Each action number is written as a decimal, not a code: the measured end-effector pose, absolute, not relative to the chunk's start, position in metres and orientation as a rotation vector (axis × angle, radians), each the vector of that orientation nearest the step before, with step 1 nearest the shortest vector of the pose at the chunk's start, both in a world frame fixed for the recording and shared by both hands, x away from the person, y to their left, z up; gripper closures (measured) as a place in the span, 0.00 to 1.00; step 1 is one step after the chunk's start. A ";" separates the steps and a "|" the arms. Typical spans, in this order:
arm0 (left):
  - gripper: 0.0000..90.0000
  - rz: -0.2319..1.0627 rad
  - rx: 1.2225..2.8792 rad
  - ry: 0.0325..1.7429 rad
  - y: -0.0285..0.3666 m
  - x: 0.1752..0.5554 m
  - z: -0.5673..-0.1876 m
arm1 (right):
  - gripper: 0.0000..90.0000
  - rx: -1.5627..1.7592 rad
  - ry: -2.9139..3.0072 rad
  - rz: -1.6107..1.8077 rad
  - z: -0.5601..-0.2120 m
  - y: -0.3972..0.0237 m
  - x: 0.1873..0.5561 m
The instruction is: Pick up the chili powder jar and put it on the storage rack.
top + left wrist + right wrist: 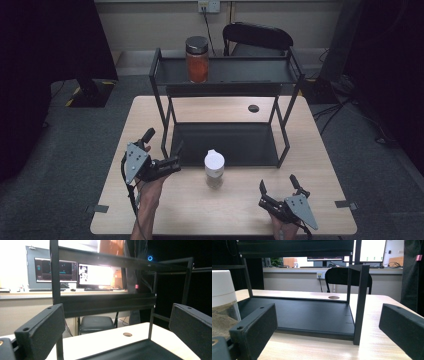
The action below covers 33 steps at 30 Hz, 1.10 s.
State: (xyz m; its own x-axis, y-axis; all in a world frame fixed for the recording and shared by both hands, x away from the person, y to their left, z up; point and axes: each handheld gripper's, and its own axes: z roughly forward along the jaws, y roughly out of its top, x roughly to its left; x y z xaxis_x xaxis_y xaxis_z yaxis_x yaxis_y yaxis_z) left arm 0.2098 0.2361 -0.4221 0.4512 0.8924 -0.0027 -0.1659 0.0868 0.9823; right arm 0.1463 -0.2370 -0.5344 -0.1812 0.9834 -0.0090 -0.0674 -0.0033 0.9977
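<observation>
A black two-tier metal shelf [292, 75] stands on the wooden table [320, 165]. On its top tier sits a jar of orange-red contents [197, 60] with a dark lid. A white-lidded jar of sandy grains [214, 169] stands on the table just in front of the shelf's bottom tray [225, 142]; it shows again at the left edge of the right gripper view, jar [222, 302]. My left gripper [162, 149] is open by the shelf's front left leg, left of that jar. Near the table's front right edge, my right gripper [279, 185] is open and holds nothing.
A black chair [257, 37] stands behind the table. A round cable hole [253, 108] lies in the tabletop under the shelf. The shelf's front right post [359, 302] rises close ahead of my right gripper. Desks with monitors [95, 275] stand farther off.
</observation>
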 end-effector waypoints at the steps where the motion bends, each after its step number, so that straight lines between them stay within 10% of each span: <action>1: 0.00 0.919 1.232 0.759 0.237 0.208 -0.425 | 0.01 1.065 1.292 1.371 -0.534 -0.237 0.146; 33: 0.00 0.935 1.292 0.893 0.234 0.177 -0.514 | 0.00 1.066 1.290 1.369 -0.534 -0.237 0.146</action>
